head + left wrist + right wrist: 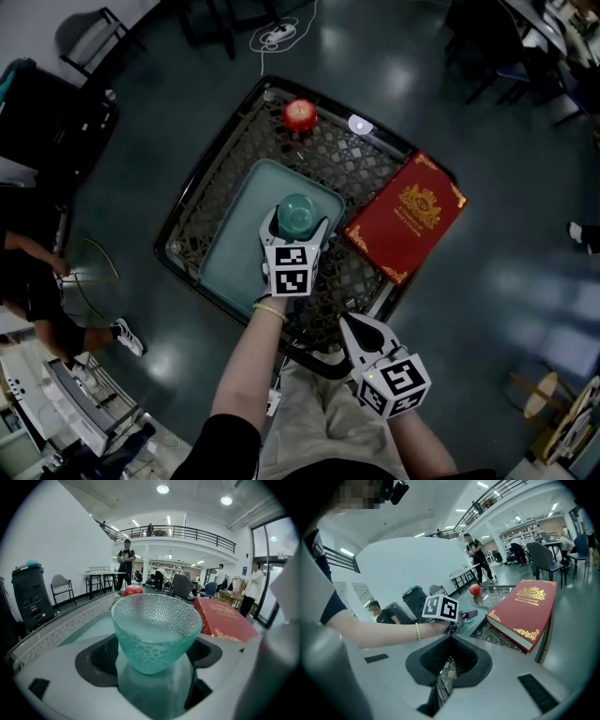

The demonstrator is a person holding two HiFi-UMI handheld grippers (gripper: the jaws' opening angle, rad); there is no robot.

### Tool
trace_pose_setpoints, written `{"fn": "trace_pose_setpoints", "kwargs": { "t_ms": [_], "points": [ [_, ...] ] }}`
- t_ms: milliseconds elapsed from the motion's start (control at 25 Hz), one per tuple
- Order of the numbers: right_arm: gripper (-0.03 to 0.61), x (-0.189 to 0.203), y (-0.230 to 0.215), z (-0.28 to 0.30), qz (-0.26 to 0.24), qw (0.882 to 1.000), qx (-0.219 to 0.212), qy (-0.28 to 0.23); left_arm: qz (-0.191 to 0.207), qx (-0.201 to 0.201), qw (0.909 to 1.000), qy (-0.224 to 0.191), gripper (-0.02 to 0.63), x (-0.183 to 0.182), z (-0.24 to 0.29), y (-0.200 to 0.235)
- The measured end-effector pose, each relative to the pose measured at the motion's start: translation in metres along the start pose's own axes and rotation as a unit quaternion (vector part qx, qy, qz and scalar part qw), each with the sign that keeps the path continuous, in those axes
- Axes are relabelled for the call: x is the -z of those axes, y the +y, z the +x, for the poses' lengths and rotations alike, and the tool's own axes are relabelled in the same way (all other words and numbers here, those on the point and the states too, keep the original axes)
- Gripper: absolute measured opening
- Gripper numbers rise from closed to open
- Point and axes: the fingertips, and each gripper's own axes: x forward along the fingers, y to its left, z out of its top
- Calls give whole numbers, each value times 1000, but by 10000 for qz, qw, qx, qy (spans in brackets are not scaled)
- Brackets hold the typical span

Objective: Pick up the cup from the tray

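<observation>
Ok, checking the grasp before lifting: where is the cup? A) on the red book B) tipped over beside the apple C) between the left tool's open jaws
C: the cup stands upright on the tray, between the spread jaws of the left tool.

The left gripper [297,232] reaches far and tilts down on an outstretched bare forearm [246,361] (a bracelet [270,310] at the wrist), jaws spread wide. The right gripper [352,325] hangs near, at right, jaws closed together.

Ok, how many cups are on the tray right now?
1. The cup stands upright on the tray, between the open jaws of the left gripper. No other shows, and little of the tray is hidden.
</observation>
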Motion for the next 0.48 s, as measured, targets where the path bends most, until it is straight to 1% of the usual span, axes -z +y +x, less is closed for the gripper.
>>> {"fn": "trace_pose_setpoints", "kwargs": {
  "t_ms": [200,240,280,320,480],
  "points": [
    [2,4,-7,1,46,10000,36,34,-11,-150,9998,-113,426,-1,4,6],
    [2,4,-7,1,48,10000,41,40,24,-173,9997,-147,419,-2,4,6],
    [2,5,-8,1,50,10000,44,46,59,-194,9996,-180,388,-3,4,7],
    [2,6,-8,1,53,10000,45,51,83,-204,9996,-203,373,-3,4,7],
    [2,8,-6,1,65,9999,38,69,118,-170,9996,-195,368,-3,3,7]
  ]
}}
